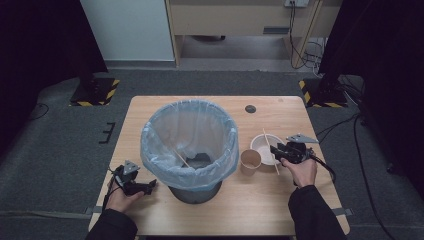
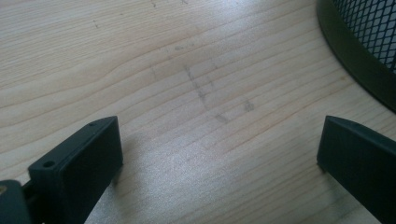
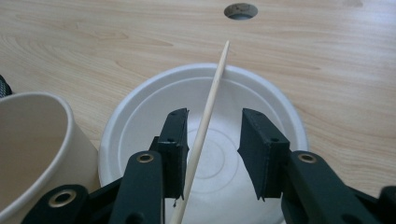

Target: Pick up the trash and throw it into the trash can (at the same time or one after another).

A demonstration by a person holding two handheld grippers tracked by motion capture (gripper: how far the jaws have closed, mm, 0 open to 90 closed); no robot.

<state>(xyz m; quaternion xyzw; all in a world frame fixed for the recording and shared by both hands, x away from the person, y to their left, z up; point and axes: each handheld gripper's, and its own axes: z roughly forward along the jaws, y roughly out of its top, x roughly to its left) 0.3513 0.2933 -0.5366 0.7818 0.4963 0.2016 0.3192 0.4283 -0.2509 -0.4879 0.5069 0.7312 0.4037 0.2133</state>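
Right gripper (image 3: pixel 212 140) jaws straddle a chopstick (image 3: pixel 210 105) over the white bowl (image 3: pixel 280 107), unclamped; left gripper (image 2: pixel 219 154) gapes above bare table (image 2: pixel 187 70)

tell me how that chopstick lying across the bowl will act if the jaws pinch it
The chopstick looks thin, straight and wooden, so probably stiff and very light. Being round and smooth, it may roll or twist between the right gripper jaws, which stand either side of it without pressing. It rests on the rim of the bowl, so a nudge could pivot or slide it off.
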